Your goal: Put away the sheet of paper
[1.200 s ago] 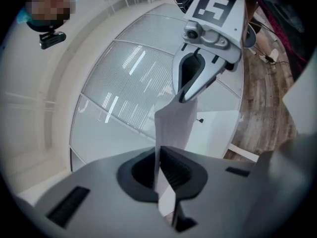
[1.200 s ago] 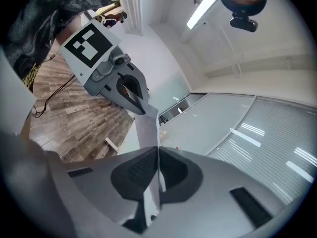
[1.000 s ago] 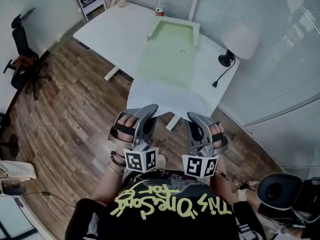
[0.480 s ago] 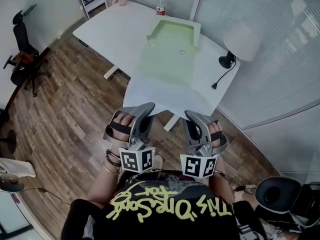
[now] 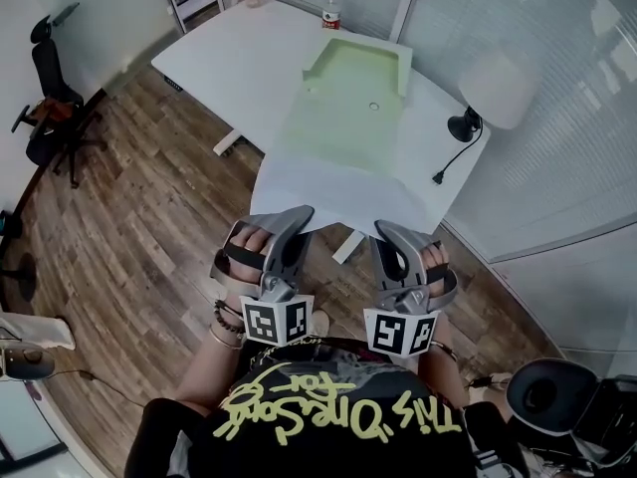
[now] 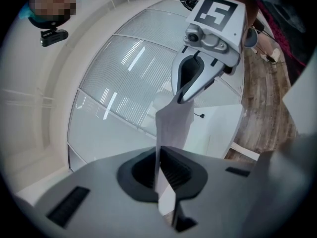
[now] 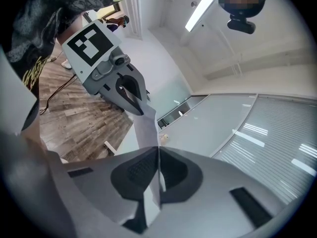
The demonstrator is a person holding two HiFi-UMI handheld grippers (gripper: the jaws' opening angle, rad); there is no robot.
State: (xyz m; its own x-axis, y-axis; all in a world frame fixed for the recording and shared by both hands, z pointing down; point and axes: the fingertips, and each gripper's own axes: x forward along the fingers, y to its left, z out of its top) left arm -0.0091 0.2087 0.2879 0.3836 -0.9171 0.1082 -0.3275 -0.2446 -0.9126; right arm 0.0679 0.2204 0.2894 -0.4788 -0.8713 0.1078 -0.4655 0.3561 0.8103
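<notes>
White sheet of paper (image 5: 338,192) | left gripper (image 5: 301,214); right gripper (image 5: 382,227): both clamped on it | shirt print (image 5: 338,406): "This…"

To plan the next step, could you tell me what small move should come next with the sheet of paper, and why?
Probably ease both grippers forward together, jaws shut. The left gripper and right gripper each pinch the near edge of the sheet of paper, whose far part reaches the pale green tray on the table.

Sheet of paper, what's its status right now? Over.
Left gripper, right gripper: both shut on sheet of paper, near edge. Far part lies on table. Lamp close beside it.
</notes>
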